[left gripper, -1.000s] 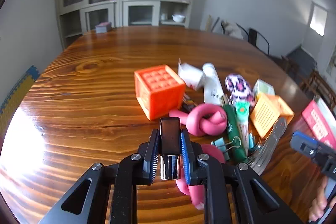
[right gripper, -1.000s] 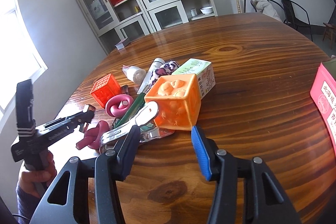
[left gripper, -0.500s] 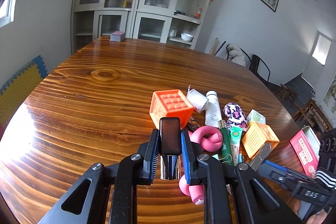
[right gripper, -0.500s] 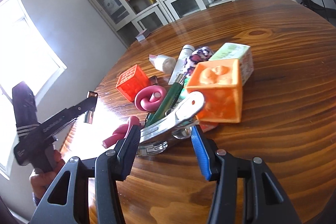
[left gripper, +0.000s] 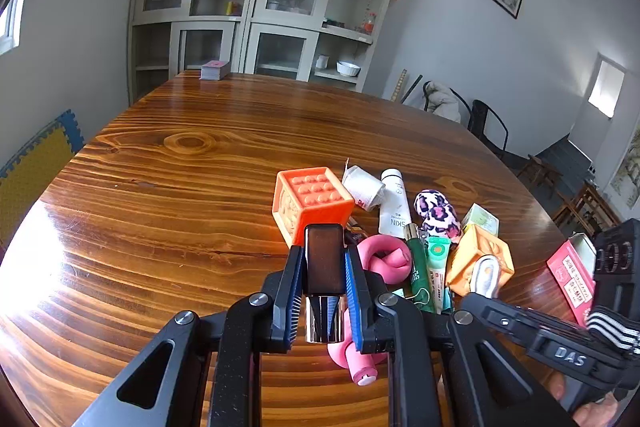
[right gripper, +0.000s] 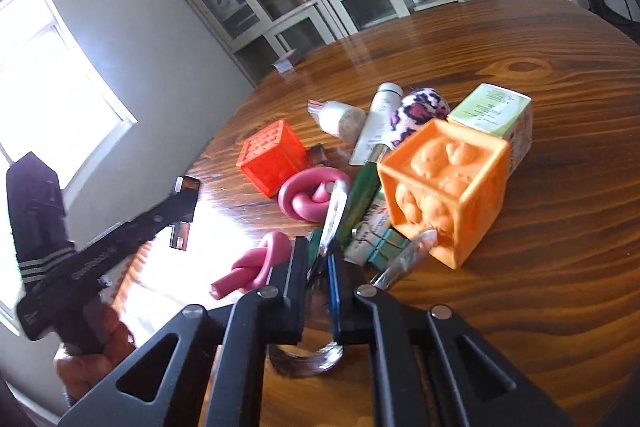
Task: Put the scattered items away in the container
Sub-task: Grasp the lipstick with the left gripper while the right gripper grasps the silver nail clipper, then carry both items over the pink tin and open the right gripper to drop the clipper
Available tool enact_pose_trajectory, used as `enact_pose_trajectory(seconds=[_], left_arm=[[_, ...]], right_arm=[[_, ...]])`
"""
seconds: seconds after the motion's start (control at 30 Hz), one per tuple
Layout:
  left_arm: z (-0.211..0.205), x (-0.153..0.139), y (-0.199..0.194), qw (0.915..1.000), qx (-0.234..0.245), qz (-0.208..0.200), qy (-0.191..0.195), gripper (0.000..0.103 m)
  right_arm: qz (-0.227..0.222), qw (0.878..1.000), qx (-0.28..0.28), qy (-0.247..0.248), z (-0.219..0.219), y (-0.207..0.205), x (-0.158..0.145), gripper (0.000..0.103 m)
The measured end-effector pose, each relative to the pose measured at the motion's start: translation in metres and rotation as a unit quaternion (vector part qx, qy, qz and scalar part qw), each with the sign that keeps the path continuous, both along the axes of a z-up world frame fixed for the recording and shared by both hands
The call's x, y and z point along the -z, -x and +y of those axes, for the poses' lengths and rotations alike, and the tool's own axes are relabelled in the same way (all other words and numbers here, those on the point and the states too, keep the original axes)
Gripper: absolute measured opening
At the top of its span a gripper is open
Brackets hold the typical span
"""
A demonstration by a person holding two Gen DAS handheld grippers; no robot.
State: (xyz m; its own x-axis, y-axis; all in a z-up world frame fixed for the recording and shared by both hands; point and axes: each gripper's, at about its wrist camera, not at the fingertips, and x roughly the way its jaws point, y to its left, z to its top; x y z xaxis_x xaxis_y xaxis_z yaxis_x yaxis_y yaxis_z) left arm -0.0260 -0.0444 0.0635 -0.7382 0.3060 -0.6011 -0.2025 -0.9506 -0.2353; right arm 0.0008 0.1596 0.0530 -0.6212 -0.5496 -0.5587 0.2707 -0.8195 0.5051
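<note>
My left gripper (left gripper: 323,267) is shut on a small dark case with a chrome base (left gripper: 324,259), held above the wooden table (left gripper: 180,187). My right gripper (right gripper: 318,259) is closing, its pads pressed on a silver metal tool (right gripper: 335,205) that sticks out of the pile. The pile holds a red-orange cube (left gripper: 310,203), a pale orange cube (right gripper: 444,183), two pink knotted tubes (right gripper: 308,195) (right gripper: 256,263), a green tube (left gripper: 418,267), a white tube (left gripper: 394,203) and a leopard-print pouch (left gripper: 436,211). A red open carton (left gripper: 572,279) lies at the right.
A green-and-white box (right gripper: 492,107) leans behind the pale orange cube. Green binder clips (right gripper: 386,247) lie under the tool. A deck of cards (left gripper: 215,70) sits at the table's far edge. Cabinets (left gripper: 260,7) and chairs (left gripper: 484,123) stand beyond.
The right gripper moved in over the silver tool and its jaws went from wide apart to shut on it. The left gripper kept its hold on the dark case and tilted slightly.
</note>
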Motion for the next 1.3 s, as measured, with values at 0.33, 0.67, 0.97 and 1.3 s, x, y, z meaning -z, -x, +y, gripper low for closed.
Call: enact_pose_trajectory(seconds=[0.33, 0.67, 0.97, 1.3], left_arm=[[0.004, 0.002, 0.0, 1.0, 0.002, 0.001, 0.008, 0.021], [0.016, 0.005, -0.004, 0.9999, 0.01, -0.005, -0.005, 0.021], [0.078, -0.006, -0.031, 0.9973, 0.073, 0.006, -0.012, 0.021], [0.167, -0.034, -0.061, 0.9884, 0.15, 0.023, 0.0, 0.021]], right_arm=[[0.033, 0.999, 0.024, 0.026, 0.02, -0.036, -0.014, 0.006], [0.067, 0.996, 0.059, 0.001, 0.038, -0.064, -0.036, 0.006], [0.091, 0.985, 0.145, -0.012, 0.103, -0.099, -0.06, 0.006], [0.116, 0.958, 0.261, -0.015, 0.184, -0.143, -0.079, 0.006]])
